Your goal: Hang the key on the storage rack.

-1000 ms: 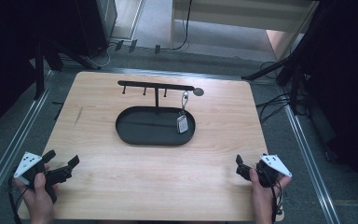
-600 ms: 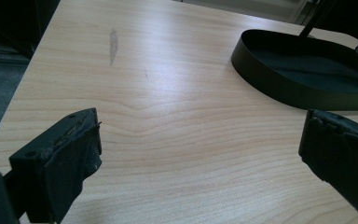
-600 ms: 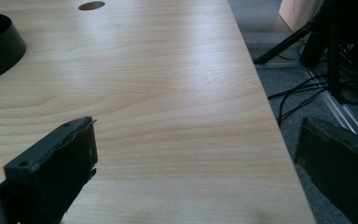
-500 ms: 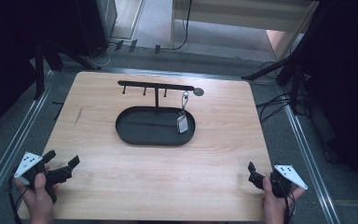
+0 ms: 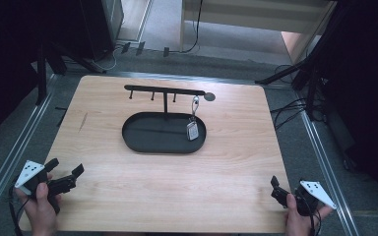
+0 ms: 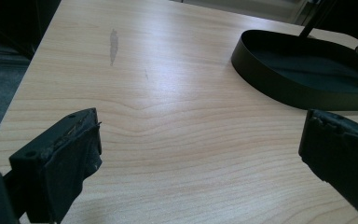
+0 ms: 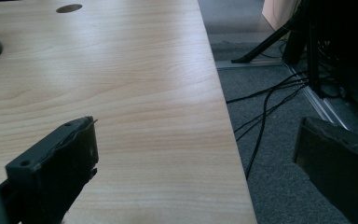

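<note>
Since earlier my right gripper [image 5: 277,188] slid toward the corner; both wide open, empty. Key tag [image 5: 192,131] looks light, dangly; grab its ring.

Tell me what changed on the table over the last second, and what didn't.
The right gripper drew back toward the person and outward, to the table's near right corner, jaws open, holding nothing. The left gripper stayed at the near left corner, open and empty. The black tray, the rack and the tag hanging from it did not move.
</note>
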The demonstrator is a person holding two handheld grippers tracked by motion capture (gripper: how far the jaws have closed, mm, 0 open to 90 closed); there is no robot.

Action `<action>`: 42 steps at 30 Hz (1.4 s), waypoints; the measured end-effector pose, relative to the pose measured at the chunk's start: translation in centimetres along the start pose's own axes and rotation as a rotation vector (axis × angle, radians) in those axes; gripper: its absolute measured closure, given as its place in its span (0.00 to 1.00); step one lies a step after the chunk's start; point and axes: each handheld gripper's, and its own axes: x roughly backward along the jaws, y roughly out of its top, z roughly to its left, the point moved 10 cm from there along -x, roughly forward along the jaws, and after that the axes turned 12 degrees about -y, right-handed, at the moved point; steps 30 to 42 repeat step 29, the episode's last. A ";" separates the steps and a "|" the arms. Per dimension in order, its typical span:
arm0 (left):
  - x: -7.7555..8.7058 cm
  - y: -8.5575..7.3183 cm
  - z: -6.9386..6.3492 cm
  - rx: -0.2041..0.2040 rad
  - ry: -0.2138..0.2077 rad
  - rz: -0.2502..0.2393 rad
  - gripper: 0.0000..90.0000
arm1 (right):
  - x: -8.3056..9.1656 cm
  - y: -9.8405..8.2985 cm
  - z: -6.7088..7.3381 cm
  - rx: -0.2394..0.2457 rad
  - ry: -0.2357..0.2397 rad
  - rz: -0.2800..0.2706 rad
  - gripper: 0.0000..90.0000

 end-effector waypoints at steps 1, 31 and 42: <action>0.0 0.0 0.0 -0.001 0.001 0.000 0.00 | 0.1 -0.1 -0.1 -0.010 0.000 0.004 0.00; -0.1 -0.1 -0.1 -0.010 0.010 0.014 0.00 | 0.8 -0.3 -0.2 -0.033 0.024 -0.018 0.00; -0.1 -0.1 -0.1 -0.010 0.010 0.014 0.00 | 0.8 -0.3 -0.2 -0.033 0.024 -0.018 0.00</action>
